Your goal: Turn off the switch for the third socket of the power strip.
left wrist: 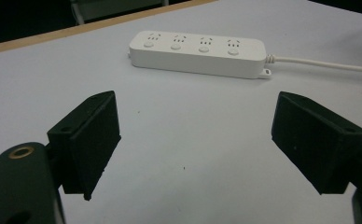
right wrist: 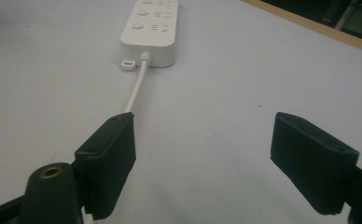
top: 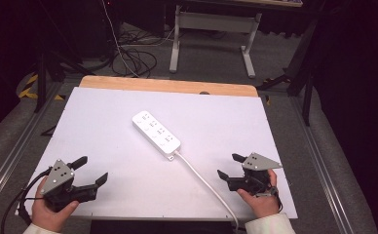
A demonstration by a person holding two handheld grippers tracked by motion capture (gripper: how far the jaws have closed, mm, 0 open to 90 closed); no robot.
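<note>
A white power strip [top: 156, 133] with several sockets lies slantwise in the middle of the white table top [top: 104, 126]. Its white cable [top: 204, 183] runs to the front edge. My left gripper [top: 90, 171] rests at the front left, open and empty, pointing toward the strip [left wrist: 198, 52]. My right gripper [top: 229, 166] sits at the front right, open and empty, just right of the cable [right wrist: 136, 91]. The strip's cable end [right wrist: 150, 32] lies ahead of the right gripper's jaws.
A wooden strip [top: 167, 86] borders the table's far edge. Beyond it stand a desk frame with white legs [top: 211, 34] and loose cables on the floor [top: 133, 56]. Bare table surface lies on both sides of the power strip.
</note>
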